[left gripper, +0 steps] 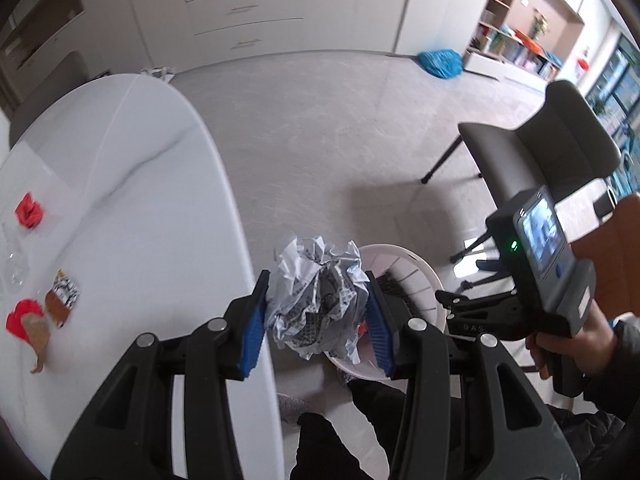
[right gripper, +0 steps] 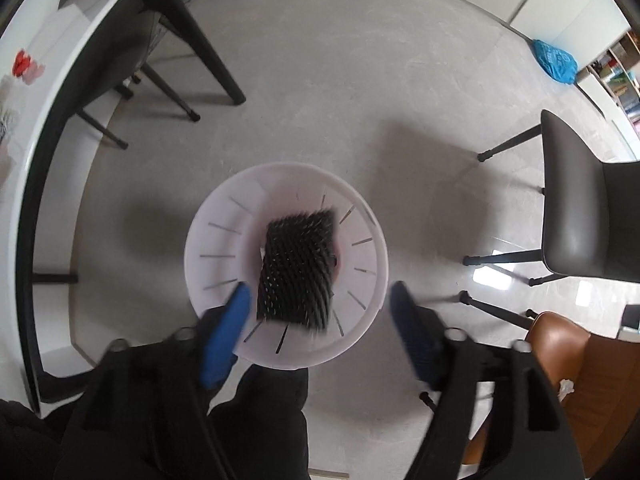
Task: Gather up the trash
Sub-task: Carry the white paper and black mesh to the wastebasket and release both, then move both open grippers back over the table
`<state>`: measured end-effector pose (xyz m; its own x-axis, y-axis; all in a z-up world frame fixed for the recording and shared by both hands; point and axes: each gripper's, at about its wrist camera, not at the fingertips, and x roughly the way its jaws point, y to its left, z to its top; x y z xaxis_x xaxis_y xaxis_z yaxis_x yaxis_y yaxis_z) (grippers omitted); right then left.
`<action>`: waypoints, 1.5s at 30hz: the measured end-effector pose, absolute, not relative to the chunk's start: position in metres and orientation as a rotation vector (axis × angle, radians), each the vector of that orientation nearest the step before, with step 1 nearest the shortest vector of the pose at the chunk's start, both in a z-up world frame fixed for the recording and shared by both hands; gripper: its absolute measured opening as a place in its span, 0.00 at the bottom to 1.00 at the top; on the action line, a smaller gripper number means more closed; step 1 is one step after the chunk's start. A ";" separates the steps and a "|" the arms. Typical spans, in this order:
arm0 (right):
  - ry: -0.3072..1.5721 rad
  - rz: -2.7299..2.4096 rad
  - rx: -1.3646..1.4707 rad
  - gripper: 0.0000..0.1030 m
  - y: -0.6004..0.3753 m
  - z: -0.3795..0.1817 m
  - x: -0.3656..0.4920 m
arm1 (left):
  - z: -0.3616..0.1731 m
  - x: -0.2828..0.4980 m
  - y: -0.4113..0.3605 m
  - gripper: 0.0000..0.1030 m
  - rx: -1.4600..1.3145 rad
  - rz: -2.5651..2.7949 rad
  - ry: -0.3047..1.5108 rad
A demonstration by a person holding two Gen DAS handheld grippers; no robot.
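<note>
Left tool (left gripper: pixel 318 312): clenched on the paper ball (left gripper: pixel 318 300), one blue pad pressed to each side of it
Paper ball: crumpled grey-white printed paper, held in the air just off the worktop (left gripper: pixel 132 184) edge, above the near rim of the bin (left gripper: pixel 424 280)
Right tool (right gripper: pixel 320 324): released, its blue fingers (right gripper: pixel 224 336) spread wide and blurred, nothing between them; it points straight down over the bin (right gripper: pixel 224 224)
Right tool, other view: seen from the left wrist at the right, held in a hand (left gripper: pixel 560 354), beside and above the bin
Bin: white, round, slotted wall, standing on the grey floor (right gripper: pixel 340 92) next to the worktop's curved edge
Black piece (right gripper: pixel 298 270): dark, ribbed, roughly square, inside the bin, directly below the gap of the right tool; whether it is falling or resting I cannot tell
Red scrap (left gripper: pixel 363 330): a bit of red showing in the bin behind the paper ball
Worktop trash: red wrapper (left gripper: pixel 29 210), clear plastic bottle (left gripper: pixel 14 258), brown-and-white packet (left gripper: pixel 62 298), red-and-tan wrapper (left gripper: pixel 28 326), all well apart from the left tool, on its left
Chair (left gripper: pixel 548 148): dark, on the floor beyond the bin
Blue bag (left gripper: pixel 440 62): on the floor by the far cabinets
</note>
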<state>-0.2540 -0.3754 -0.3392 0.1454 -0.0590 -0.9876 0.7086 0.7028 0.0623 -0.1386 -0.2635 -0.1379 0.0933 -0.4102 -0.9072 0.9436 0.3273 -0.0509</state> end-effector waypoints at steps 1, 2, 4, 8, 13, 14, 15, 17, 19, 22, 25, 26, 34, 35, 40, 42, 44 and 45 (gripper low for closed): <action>1.312 -0.614 0.606 0.78 -0.378 -0.337 -0.259 | -0.139 -0.143 -0.268 0.43 0.675 -1.135 1.016; 1.302 -0.632 0.599 0.82 -0.379 -0.330 -0.263 | -0.140 -0.145 -0.270 0.43 0.684 -1.146 1.016; 1.287 -0.673 0.576 0.86 -0.383 -0.320 -0.270 | -0.142 -0.150 -0.275 0.43 0.705 -1.174 1.018; 1.255 -0.744 0.528 0.90 -0.388 -0.300 -0.282 | -0.148 -0.165 -0.285 0.43 0.742 -1.230 1.029; 1.221 -0.794 0.514 0.91 -0.402 -0.286 -0.304 | -0.152 -0.180 -0.296 0.61 0.781 -1.292 1.034; 1.215 -0.803 0.515 0.91 -0.404 -0.284 -0.308 | -0.152 -0.184 -0.297 0.77 0.788 -1.296 1.033; 1.211 -0.808 0.513 0.91 -0.405 -0.282 -0.310 | -0.150 -0.187 -0.297 0.83 0.798 -1.293 1.023; 1.202 -0.817 0.505 0.91 -0.406 -0.278 -0.313 | -0.145 -0.193 -0.299 0.91 0.811 -1.292 0.993; 1.198 -0.820 0.501 0.91 -0.403 -0.276 -0.312 | -0.141 -0.198 -0.298 0.93 0.826 -1.299 0.978; 1.189 -0.812 0.498 0.91 -0.401 -0.272 -0.311 | -0.139 -0.199 -0.298 0.93 0.838 -1.303 0.976; 1.187 -0.801 0.487 0.91 -0.397 -0.271 -0.306 | -0.137 -0.198 -0.296 0.93 0.844 -1.298 0.974; 1.187 -0.797 0.484 0.91 -0.396 -0.270 -0.305 | -0.137 -0.197 -0.298 0.93 0.844 -1.296 0.975; 1.178 -0.747 0.438 0.91 -0.381 -0.259 -0.283 | -0.129 -0.185 -0.285 0.93 0.793 -1.258 0.975; 1.173 -0.730 0.425 0.91 -0.378 -0.256 -0.276 | -0.128 -0.181 -0.283 0.93 0.784 -1.247 0.976; 1.145 -0.642 0.371 0.91 -0.361 -0.243 -0.241 | -0.120 -0.153 -0.260 0.93 0.723 -1.154 0.974; 1.128 -0.596 0.342 0.91 -0.353 -0.236 -0.221 | -0.116 -0.142 -0.250 0.93 0.693 -1.112 0.977; 1.111 -0.556 0.318 0.91 -0.345 -0.230 -0.202 | -0.112 -0.126 -0.235 0.93 0.650 -1.053 0.979; 1.097 -0.530 0.304 0.91 -0.339 -0.225 -0.190 | -0.110 -0.118 -0.228 0.93 0.631 -1.027 0.978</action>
